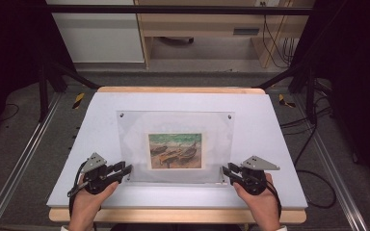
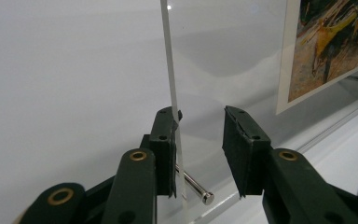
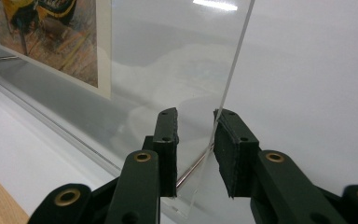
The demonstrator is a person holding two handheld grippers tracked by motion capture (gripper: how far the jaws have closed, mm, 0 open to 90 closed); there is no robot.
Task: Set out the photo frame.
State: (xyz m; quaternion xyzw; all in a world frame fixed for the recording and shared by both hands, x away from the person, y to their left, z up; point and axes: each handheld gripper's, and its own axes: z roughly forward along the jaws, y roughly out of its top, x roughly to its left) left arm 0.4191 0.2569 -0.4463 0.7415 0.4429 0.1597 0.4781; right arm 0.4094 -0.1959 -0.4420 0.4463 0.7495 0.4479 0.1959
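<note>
High view overlooks table [image 1: 77,139]; gripper views close, sharing acrylic frame [image 1: 175,147].

The left gripper [image 2: 199,135] is seen with jaws parted astride the clear acrylic panel [image 2: 170,70], whose edge touches the left jaw, above a metal pin [image 2: 196,187], with the painted print [image 2: 328,46] beyond

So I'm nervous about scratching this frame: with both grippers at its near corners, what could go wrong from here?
Both grippers are open. The left gripper touches the clear acrylic panel with one jaw only, so closing unevenly could scuff it or push it sideways. The right gripper straddles only the thin edge, so the panel could slip. The metal pin sits between the left jaws and might get pinched.
</note>
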